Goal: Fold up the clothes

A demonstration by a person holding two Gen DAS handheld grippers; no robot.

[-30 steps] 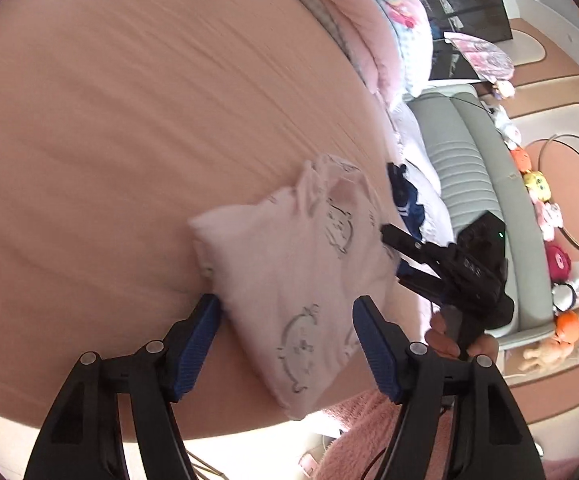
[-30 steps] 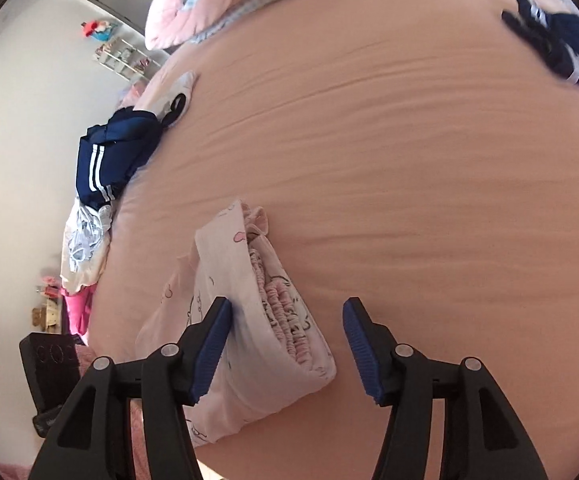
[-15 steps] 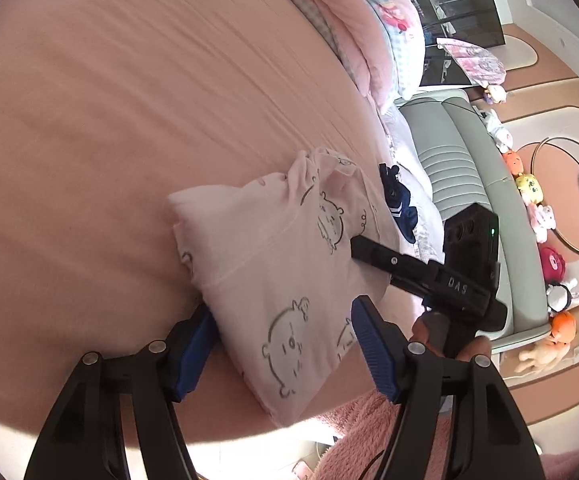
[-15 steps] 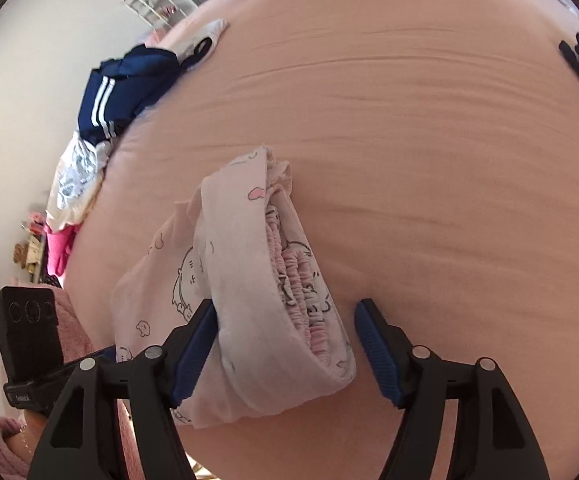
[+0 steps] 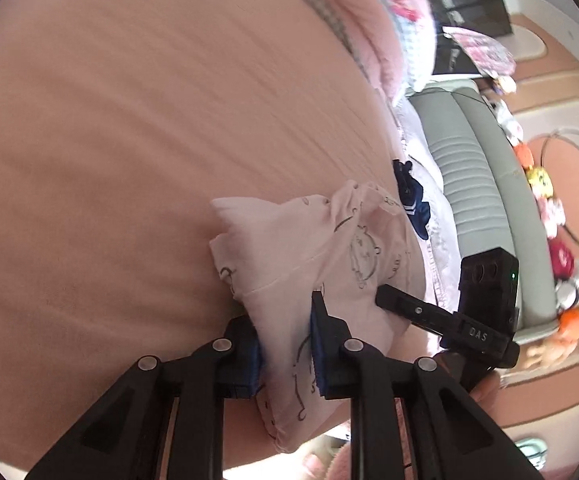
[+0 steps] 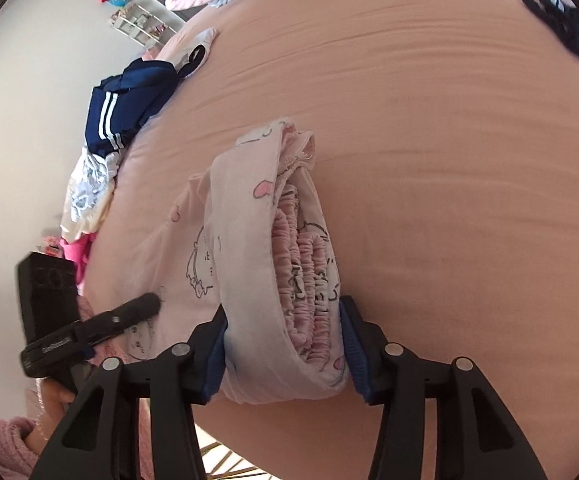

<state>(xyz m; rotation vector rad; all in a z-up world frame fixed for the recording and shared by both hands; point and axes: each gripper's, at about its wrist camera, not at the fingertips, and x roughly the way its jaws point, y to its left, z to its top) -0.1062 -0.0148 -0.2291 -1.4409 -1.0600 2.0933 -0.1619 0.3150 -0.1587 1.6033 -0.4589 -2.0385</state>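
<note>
A folded pale pink garment (image 5: 309, 248) printed with small bears lies on the pink bed sheet (image 5: 129, 140) near its front edge. My left gripper (image 5: 285, 344) is shut on one end of the bundle. My right gripper (image 6: 285, 344) is shut on the other end, where the gathered pink waistband (image 6: 305, 280) shows between the blue pads. Each gripper shows in the other's view, the right one (image 5: 429, 312) and the left one (image 6: 129, 316), both at the bundle's sides.
A navy garment with white stripes (image 6: 129, 108) and white and pink clothes (image 6: 85, 188) lie at the bed's left edge. Another navy piece (image 6: 569, 36) lies far right. Pillows (image 5: 389, 28) sit at the head; a grey sofa (image 5: 477, 184) stands beside the bed.
Both grippers moved in around the folded garment and closed on its two ends. The bundle is now squeezed between the pads of each.
</note>
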